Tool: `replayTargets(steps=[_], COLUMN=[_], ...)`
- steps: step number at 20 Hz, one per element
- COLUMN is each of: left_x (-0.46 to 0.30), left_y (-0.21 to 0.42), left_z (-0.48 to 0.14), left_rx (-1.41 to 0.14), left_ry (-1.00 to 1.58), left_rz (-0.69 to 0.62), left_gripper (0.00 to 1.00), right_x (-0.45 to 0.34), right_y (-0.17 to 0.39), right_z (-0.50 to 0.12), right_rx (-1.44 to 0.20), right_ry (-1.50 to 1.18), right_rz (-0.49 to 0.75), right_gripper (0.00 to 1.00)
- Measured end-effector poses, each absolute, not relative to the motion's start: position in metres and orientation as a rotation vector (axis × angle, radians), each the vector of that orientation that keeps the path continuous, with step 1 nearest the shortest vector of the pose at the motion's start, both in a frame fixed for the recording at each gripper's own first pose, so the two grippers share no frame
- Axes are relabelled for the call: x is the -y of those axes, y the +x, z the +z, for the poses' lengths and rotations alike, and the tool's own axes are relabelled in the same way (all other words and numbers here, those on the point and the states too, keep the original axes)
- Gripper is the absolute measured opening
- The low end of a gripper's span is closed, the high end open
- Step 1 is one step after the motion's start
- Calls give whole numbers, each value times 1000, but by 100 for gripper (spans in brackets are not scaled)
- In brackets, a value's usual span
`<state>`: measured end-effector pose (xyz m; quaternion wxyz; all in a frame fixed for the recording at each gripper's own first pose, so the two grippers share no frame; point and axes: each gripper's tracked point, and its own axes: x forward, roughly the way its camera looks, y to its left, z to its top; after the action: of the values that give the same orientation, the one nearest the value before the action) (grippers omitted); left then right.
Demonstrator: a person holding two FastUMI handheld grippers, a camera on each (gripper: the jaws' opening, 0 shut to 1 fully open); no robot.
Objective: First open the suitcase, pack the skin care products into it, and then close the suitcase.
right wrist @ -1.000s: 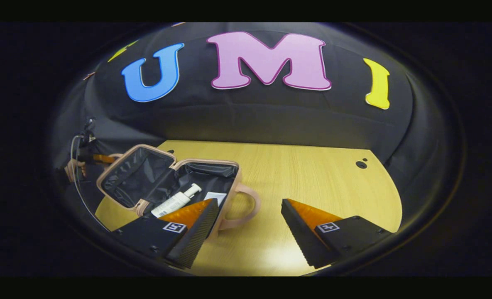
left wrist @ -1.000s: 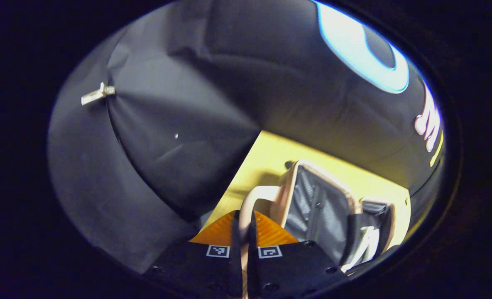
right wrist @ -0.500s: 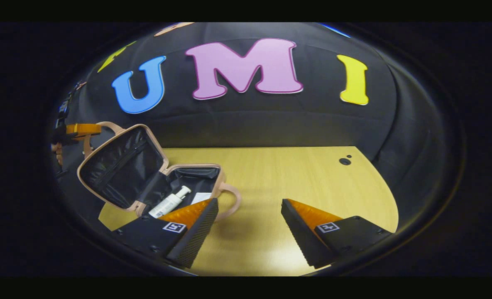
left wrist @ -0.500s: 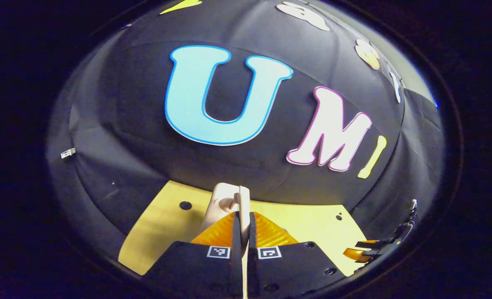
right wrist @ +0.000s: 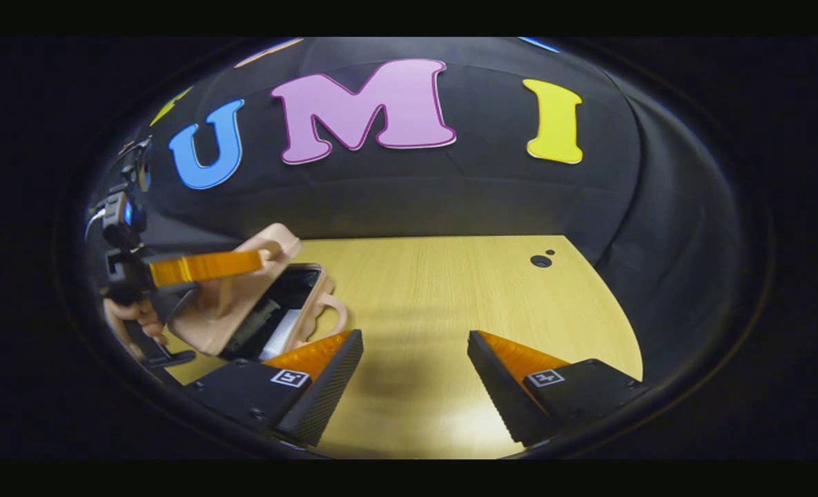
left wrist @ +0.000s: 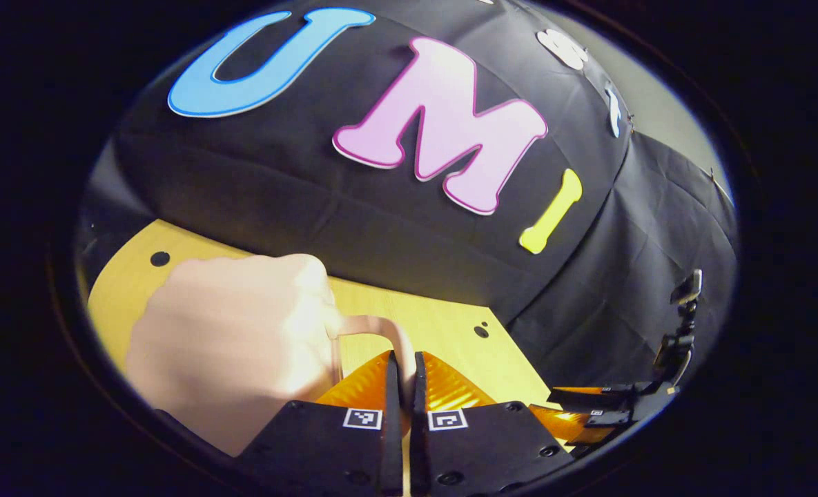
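Observation:
In the right gripper view, the pink suitcase (right wrist: 243, 304) sits at the table's left with its lid tilted low over the base, a gap still showing. Through that gap I see dark lining and a white skin care product (right wrist: 281, 333). My left gripper (right wrist: 201, 268) grips the lid's handle, with a hand (right wrist: 132, 319) behind it. In the left gripper view, my left gripper (left wrist: 403, 359) is shut on the pink lid handle (left wrist: 374, 326), and the lid's pink shell (left wrist: 229, 338) bulks large at the left. My right gripper (right wrist: 415, 359) hovers open above bare table, right of the suitcase.
The wooden table (right wrist: 464, 297) stretches right of the suitcase, with small holes (right wrist: 540, 261) near its far right corner. The base's own handle (right wrist: 333, 314) sticks out toward my right gripper. My right gripper (left wrist: 609, 407) appears low at the right in the left gripper view.
My left gripper has swung the lid by its handle from wide open down over the base. The right gripper has stayed open and shifted slightly right.

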<state>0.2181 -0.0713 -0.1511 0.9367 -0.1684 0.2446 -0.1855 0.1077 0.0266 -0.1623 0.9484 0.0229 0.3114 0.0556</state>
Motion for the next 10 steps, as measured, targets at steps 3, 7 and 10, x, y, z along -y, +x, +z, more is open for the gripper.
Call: replayTargets(steps=[3,7,10], left_x=[90,90,82], left_y=[220,217,207], left_z=[-200,-200,-163], left_rx=[-591,-595,-505], left_ry=[-195,-209,-313], left_rz=[-365,-328,-311], left_gripper=[10,19,29], right_x=[-18,-4,-2], right_y=[112,110,104], right_z=[-167,-155,-142], right_rx=[-642,-604,-567], right_ry=[50,79,98], right_rz=[116,87,76], right_gripper=[98,97,97])
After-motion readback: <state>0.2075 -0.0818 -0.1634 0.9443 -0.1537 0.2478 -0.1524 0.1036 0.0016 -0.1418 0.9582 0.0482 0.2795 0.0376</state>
